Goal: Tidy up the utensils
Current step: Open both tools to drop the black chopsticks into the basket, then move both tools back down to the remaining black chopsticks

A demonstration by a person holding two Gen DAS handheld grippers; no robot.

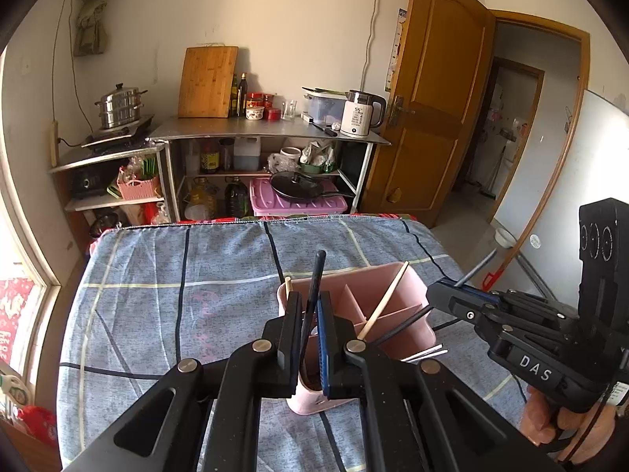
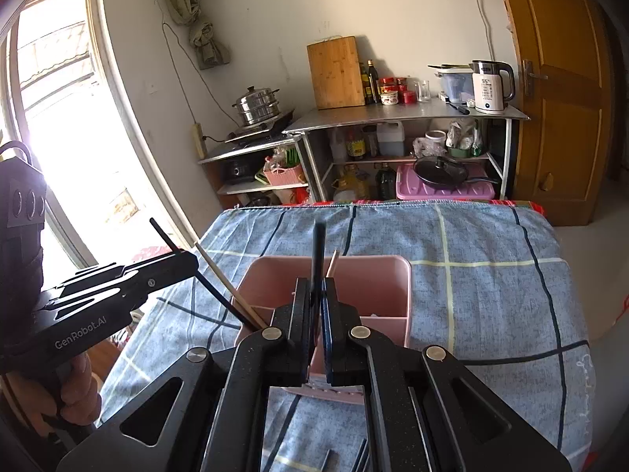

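A pink divided utensil holder [image 1: 397,275] [image 2: 377,271] stands on the blue checked cloth. My left gripper [image 1: 308,305] is shut on a black chopstick [image 1: 316,275] that stands upright over the holder's near left compartment. My right gripper [image 2: 317,289] is shut on another black chopstick [image 2: 318,251], held over the holder; it also shows at the right of the left wrist view [image 1: 456,295]. Pale wooden chopsticks [image 1: 387,299] [image 2: 226,279] lean inside the holder. The left gripper [image 2: 184,263] shows at the left of the right wrist view.
Loose chopsticks [image 1: 426,353] lie on the cloth beside the holder, and more [image 2: 363,458] lie at the table's near edge. Behind the table stand a metal shelf unit [image 1: 267,133] with kitchenware, a wooden door [image 1: 428,110] and a window [image 2: 67,126].
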